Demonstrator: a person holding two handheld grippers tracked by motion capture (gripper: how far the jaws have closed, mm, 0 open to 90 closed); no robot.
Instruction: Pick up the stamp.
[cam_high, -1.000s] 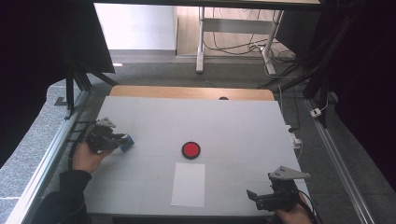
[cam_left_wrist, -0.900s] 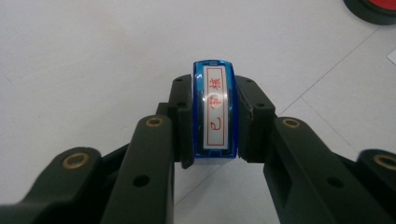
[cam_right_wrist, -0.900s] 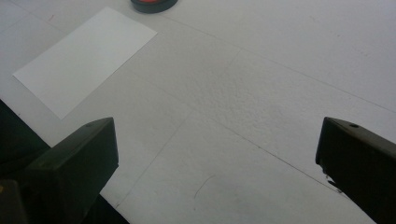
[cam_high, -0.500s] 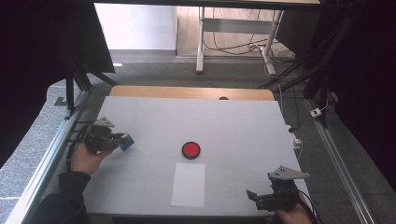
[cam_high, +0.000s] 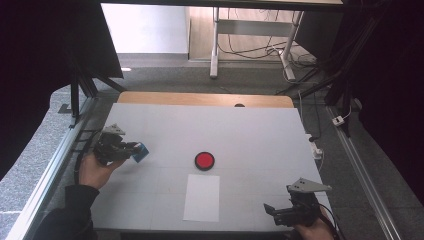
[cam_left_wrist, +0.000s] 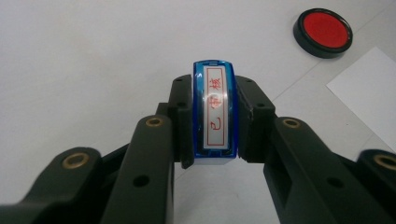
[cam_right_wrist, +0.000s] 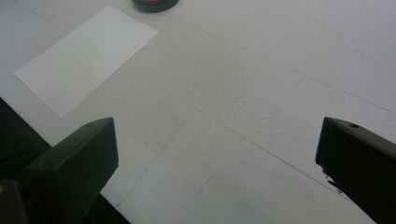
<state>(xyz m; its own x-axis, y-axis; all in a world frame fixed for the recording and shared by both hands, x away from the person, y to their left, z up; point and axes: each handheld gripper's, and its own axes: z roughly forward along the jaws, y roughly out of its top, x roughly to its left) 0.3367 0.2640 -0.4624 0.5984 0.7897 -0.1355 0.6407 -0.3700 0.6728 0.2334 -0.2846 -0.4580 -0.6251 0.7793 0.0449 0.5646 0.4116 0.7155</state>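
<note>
Three red characters on blue stamp (cam_left_wrist: 215, 112), clamped in left gripper (cam_left_wrist: 215, 122); right gripper (cam_right_wrist: 217, 154) agape.

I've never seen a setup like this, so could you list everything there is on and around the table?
Stamp: one, blue with a white label and red characters, clamped in the left gripper, off the table.
Ink pad: one, red in a black ring, table centre.
Paper sheet: one, white, just nearer the person than the ink pad.
Table: one, pale grey, wooden far edge.
Left gripper: one, black, table's left side.
Right gripper: one, black, jaws wide apart, near right corner.
</note>
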